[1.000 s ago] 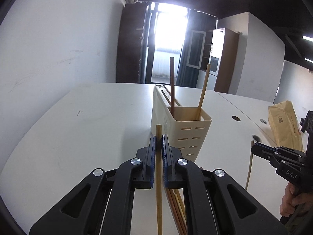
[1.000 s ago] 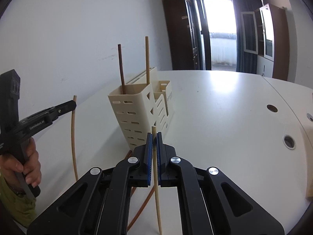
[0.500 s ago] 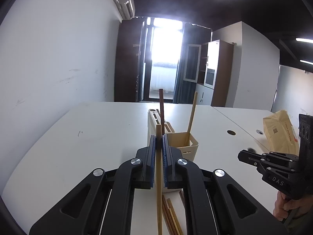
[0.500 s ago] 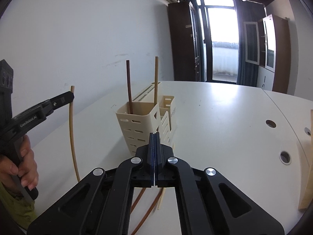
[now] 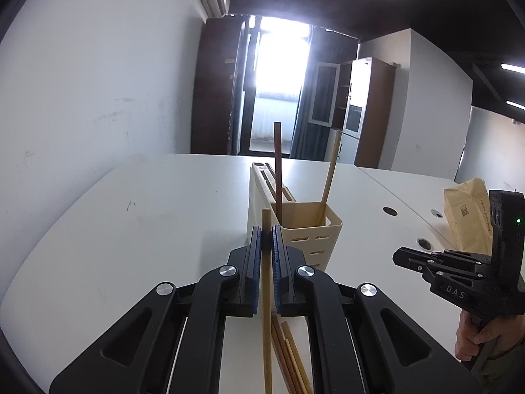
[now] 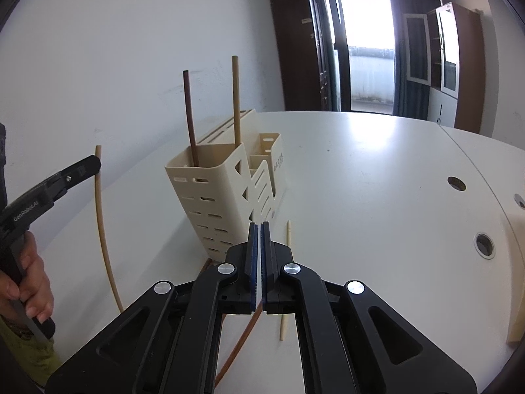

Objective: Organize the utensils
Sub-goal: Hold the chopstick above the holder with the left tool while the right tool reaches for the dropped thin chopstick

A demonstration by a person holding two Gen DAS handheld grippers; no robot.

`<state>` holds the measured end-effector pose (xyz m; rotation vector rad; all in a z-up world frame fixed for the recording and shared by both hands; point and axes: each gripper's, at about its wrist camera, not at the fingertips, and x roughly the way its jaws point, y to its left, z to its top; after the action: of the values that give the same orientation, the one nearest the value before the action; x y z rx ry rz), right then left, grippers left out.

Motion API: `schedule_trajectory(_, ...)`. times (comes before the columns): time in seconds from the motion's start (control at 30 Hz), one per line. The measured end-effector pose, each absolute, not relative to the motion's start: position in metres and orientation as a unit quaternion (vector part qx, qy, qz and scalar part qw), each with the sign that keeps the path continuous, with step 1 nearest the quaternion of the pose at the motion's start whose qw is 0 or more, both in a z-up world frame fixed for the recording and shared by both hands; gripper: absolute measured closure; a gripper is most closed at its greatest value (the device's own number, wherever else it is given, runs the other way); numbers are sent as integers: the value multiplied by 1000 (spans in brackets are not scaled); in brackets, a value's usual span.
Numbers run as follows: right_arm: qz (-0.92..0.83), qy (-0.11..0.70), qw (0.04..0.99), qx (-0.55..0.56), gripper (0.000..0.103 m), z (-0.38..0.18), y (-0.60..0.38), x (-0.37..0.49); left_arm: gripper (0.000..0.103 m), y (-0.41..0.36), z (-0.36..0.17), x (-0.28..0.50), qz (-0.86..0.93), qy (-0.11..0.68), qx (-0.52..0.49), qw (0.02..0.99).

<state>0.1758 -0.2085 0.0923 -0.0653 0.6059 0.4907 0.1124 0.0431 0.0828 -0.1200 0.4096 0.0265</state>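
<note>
A cream slotted utensil holder (image 5: pixel 311 239) (image 6: pixel 213 203) stands on the white table (image 5: pixel 147 213). A dark chopstick (image 5: pixel 278 170) and a light one (image 5: pixel 330 170) stand in its front compartment. My left gripper (image 5: pixel 266 229) (image 6: pixel 93 165) is shut on a light wooden chopstick (image 5: pixel 266 295) (image 6: pixel 101 229), held upright just short of the holder. My right gripper (image 6: pixel 260 226) (image 5: pixel 398 257) hovers in front of the holder; its jaws are opening by a narrow gap with nothing between them. A pale chopstick (image 6: pixel 285 279) lies on the table just to its right.
Several loose chopsticks (image 5: pixel 288 354) lie on the table under my left gripper, and a brown one (image 6: pixel 239 344) under my right. A brown paper bag (image 5: pixel 469 220) stands at the right. Round cable holes (image 6: pixel 484 244) pierce the tabletop. A white wall runs along the left.
My right gripper let go of the pale chopstick, which now lies on the table, and its empty jaws part slightly. My left gripper still holds its chopstick, raised a little.
</note>
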Motion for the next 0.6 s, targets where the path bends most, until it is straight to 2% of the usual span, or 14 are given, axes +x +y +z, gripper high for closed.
schedule_trajectory(0.03, 237, 298, 924, -34, 81, 92, -209, 178, 97, 45, 82, 113, 13, 204, -60, 977)
schedule_trajectory(0.23, 231, 316, 919, -47, 79, 83, -206, 196, 97, 47, 80, 115, 13, 208, -64, 976)
schedule_trajectory(0.43, 228, 329, 914, -66, 65, 74, -197, 214, 97, 47, 80, 115, 11, 207, -61, 976)
schedule_trajectory(0.6, 231, 346, 907, -69, 65, 63, -191, 231, 97, 50, 80, 115, 13, 206, -61, 977)
